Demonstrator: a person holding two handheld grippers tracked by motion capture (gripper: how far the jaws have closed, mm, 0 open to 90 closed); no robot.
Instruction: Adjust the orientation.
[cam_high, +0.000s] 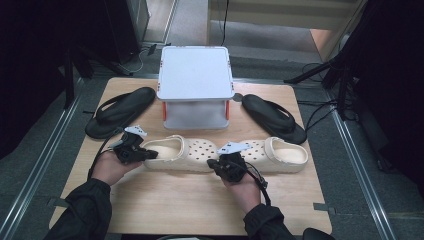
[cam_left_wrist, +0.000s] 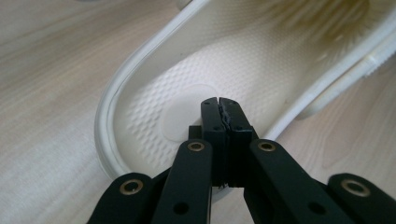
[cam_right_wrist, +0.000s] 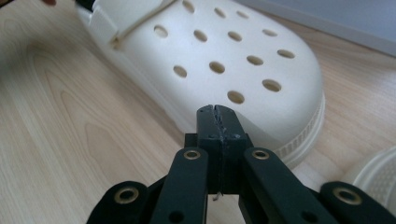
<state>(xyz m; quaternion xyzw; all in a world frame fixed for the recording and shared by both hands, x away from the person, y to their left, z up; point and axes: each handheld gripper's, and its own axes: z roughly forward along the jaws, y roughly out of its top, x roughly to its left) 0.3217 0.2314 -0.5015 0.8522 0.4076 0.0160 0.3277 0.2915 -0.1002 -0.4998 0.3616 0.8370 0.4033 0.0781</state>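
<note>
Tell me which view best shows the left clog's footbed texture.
The left gripper view: it looks straight into the left clog's heel cup, showing the ribbed footbed and smooth oval patch. The high view shows the whole left clog but no texture. The right gripper view shows its perforated toe.

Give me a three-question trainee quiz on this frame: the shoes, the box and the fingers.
1. True or false: the left gripper has its fingers pressed together over the heel end of a cream clog.
2. How many black flip-flops lie on the table?
3. What does the right gripper point at: A) the white box, B) the perforated toe of a cream clog, C) a flip-flop?

Key: 1 true; 2 two, one either side of the box; 3 B.
</note>
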